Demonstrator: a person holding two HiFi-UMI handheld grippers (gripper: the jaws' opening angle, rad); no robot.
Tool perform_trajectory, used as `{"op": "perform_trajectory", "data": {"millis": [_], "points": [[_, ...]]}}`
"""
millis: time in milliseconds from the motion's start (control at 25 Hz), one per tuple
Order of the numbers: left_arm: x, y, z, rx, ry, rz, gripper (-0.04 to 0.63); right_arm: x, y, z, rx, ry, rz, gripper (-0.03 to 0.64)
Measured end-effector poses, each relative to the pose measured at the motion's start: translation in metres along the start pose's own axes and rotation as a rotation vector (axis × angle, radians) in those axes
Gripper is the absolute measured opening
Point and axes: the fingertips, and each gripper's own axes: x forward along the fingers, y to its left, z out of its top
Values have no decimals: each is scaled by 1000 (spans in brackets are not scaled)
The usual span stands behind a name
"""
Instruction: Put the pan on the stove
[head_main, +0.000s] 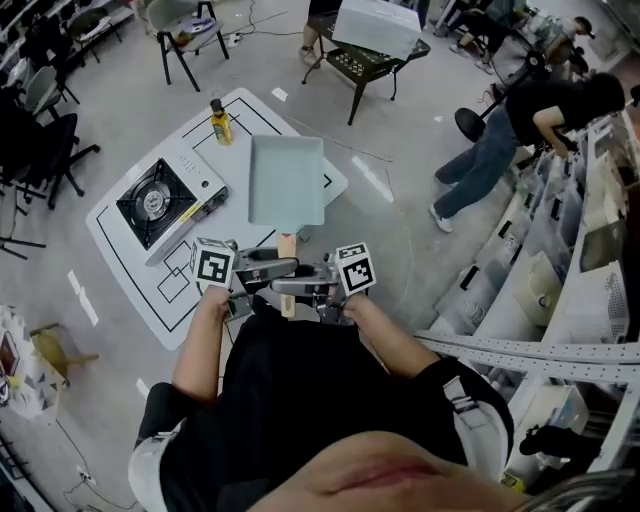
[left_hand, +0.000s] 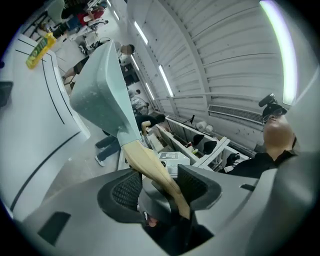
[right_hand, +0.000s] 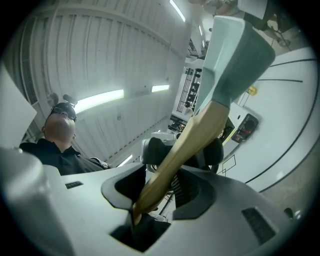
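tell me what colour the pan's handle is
Pale tan wood; the pan handle shows best in the right gripper view.

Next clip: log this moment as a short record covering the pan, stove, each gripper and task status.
pan: pale teal, rectangular pan, over the table, right of the stove
handle: wooden handle, pointing toward the person, running between both grippers' jaws
left gripper: left gripper, jaws closed on the handle
right gripper: right gripper, jaws closed on the handle
stove: single-burner stove, on the table's left part
other: yellow bottle at the table's far end
task status: pan not yet on the stove
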Motion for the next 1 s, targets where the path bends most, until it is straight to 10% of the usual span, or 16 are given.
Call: {"op": "perform_trajectory", "data": {"millis": [1000], "points": [[-195,103,80,-127,-426,249,225,159,-111,57,190,441,210,169]]}}
